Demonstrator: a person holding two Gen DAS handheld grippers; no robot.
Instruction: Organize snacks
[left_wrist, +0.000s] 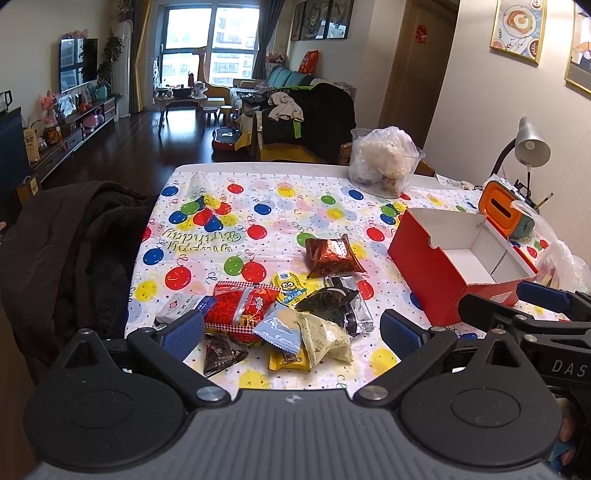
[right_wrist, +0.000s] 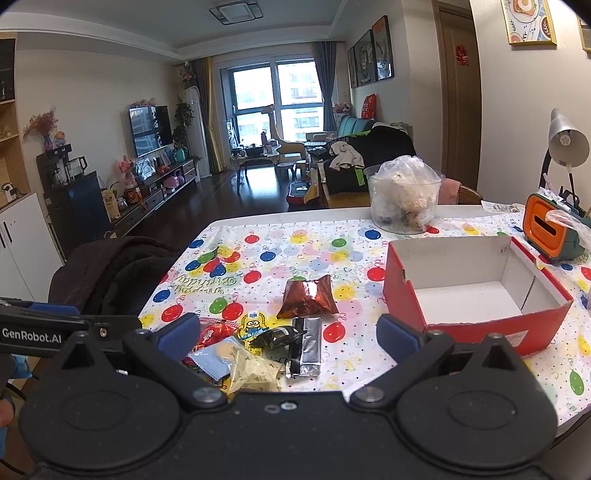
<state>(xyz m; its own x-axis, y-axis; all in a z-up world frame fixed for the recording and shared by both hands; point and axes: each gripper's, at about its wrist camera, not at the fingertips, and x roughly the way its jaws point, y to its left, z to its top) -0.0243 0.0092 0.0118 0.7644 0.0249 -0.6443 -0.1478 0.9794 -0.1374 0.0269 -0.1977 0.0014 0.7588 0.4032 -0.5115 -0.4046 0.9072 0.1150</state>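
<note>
On the near edge of the surface (left_wrist: 332, 173), covered by a balloon-print cloth, the snacks lie in a loose heap: a red packet (left_wrist: 240, 308), a light blue packet (left_wrist: 280, 328), a cream packet (left_wrist: 327, 338), a yellow packet (left_wrist: 288, 361), a dark brown packet (left_wrist: 221, 358), a silver-and-black packet (left_wrist: 349, 304) and a yellow cartoon packet (left_wrist: 291, 288), several overlapping. A brown foil packet (left_wrist: 332, 256) lies apart, farther in. The red box (left_wrist: 436, 273) stands open and empty to the right of the heap, its white interior showing.

The left tool (left_wrist: 291, 332) hovers low over the heap with its fingers spread wide, holding nothing. The right tool (right_wrist: 288, 334) is likewise spread wide and empty, poised above the silver-and-black packet and the pile's right side.

The main risk is the overlap. Closing on the heap could pinch two wrappers at once, or catch only a slick film corner that slips out on the lift. A dragged packet might push its neighbours toward the near edge, which is close, and one could slide off. The two tools are also near each other, so both reaching in together could collide. The box looks light and could shift if a tool bumps its wall during a drop.
</note>
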